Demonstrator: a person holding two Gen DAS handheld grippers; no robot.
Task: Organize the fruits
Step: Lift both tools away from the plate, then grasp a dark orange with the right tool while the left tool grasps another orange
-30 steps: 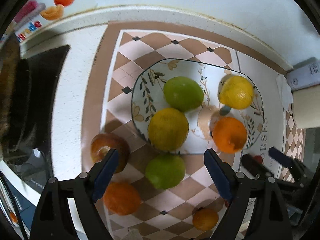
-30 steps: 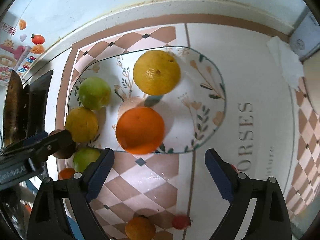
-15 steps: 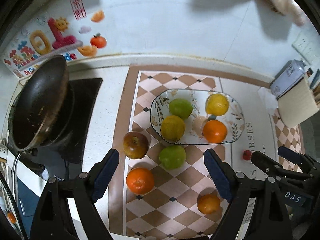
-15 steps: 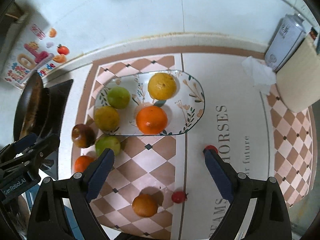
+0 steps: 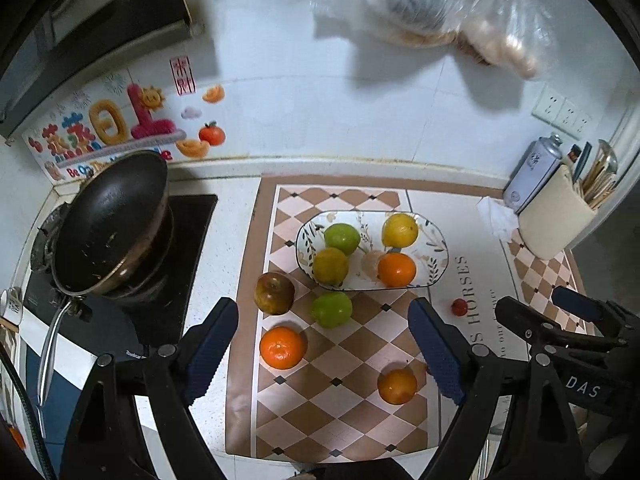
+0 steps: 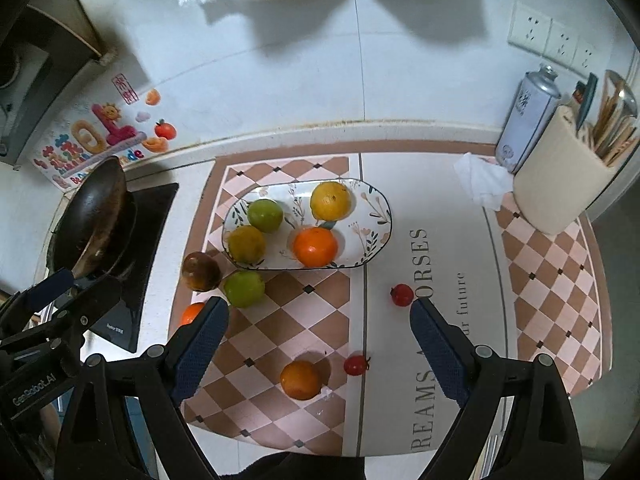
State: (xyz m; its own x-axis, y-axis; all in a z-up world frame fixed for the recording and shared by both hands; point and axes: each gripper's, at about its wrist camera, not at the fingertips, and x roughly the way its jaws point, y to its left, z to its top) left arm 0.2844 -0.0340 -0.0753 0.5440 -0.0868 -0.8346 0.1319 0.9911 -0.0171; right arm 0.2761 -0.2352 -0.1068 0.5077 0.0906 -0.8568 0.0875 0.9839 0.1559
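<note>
A floral oval plate [image 5: 438,256] [image 6: 378,220] on the checkered mat holds several fruits: a green apple [image 5: 341,238], a yellow-green fruit [image 5: 330,266], a lemon [image 5: 400,230] and an orange [image 5: 396,269]. On the mat in front lie a dark brown apple [image 5: 274,293], a green apple [image 5: 331,309], an orange [image 5: 282,347], a small orange [image 5: 397,386] [image 6: 300,379] and two small red fruits [image 6: 401,294] [image 6: 355,365]. My left gripper [image 5: 324,348] and right gripper [image 6: 320,344] are open and empty, high above the loose fruit.
A black wok [image 5: 108,224] sits on the stove at the left. A spray can [image 6: 528,116], a utensil holder [image 6: 560,184] and a crumpled tissue [image 6: 480,180] stand at the back right. Plastic bags [image 5: 440,8] hang on the wall.
Both grippers have pulled back and up from close above the plate; the whole counter now shows. No fruit has moved.
</note>
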